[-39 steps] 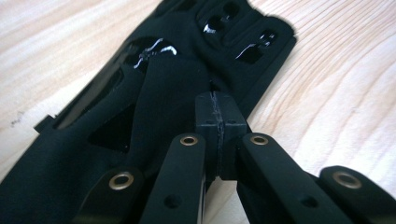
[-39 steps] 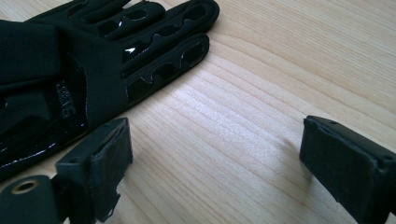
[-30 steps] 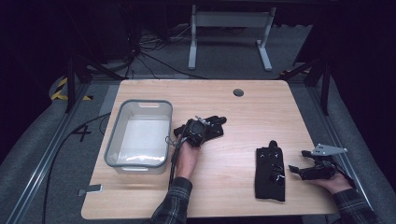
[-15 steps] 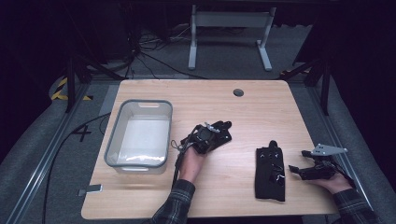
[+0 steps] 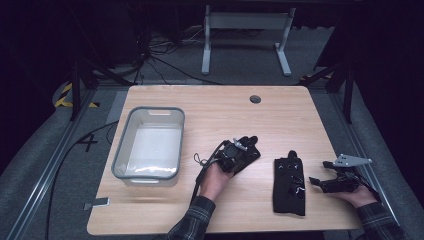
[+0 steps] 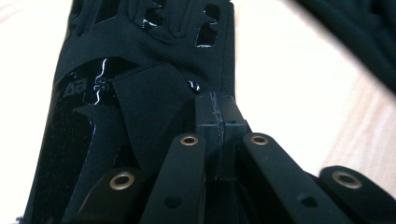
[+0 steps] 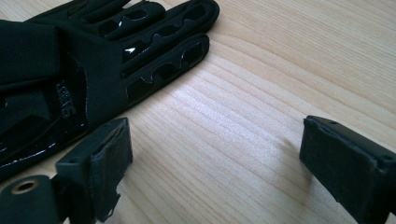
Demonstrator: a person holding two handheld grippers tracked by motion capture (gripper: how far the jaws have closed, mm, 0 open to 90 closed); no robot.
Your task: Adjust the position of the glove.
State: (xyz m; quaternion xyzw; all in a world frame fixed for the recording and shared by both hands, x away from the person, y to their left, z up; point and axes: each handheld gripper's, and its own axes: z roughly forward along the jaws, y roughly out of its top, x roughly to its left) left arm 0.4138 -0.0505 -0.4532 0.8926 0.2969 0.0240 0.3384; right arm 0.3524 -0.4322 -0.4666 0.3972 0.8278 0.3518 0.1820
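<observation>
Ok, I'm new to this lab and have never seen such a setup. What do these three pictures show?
A person works at a wooden table with a hand-held gripper in each hand. One camera looks down from above, and one rides on each gripper. The left gripper has its jaws shut and seems to pinch a black glove. The right gripper is open beside a second glove lying flat. A clear bin stands at the left.

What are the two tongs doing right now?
Left tongs: shut on a black glove.
Right tongs: open, holding nothing.
</observation>
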